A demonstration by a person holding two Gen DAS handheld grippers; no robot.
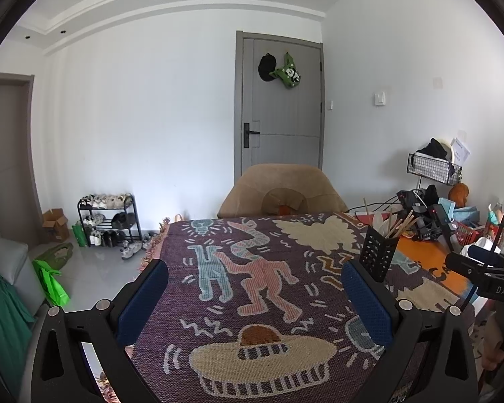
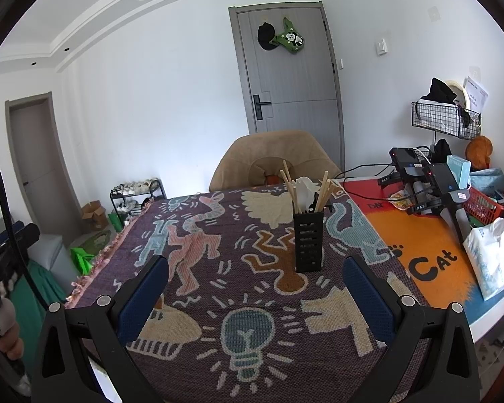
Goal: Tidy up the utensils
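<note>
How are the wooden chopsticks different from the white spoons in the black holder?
The chopsticks are tan, thin and straight; the white spoons are pale, wide and rounded. The chopsticks poke up higher and fan out to both sides, while the spoons sit lower, bunched in the middle. Both stand together in the black holder on the patterned cloth, and neither the left gripper nor the right gripper is touching them.

The black holder [image 2: 308,241] hides the lower ends of the chopsticks [image 2: 323,188]. The white utensil [image 2: 306,186] among them is too small to name, perhaps a spoon. The worktop's [image 2: 430,235] right edge is cut off.
</note>
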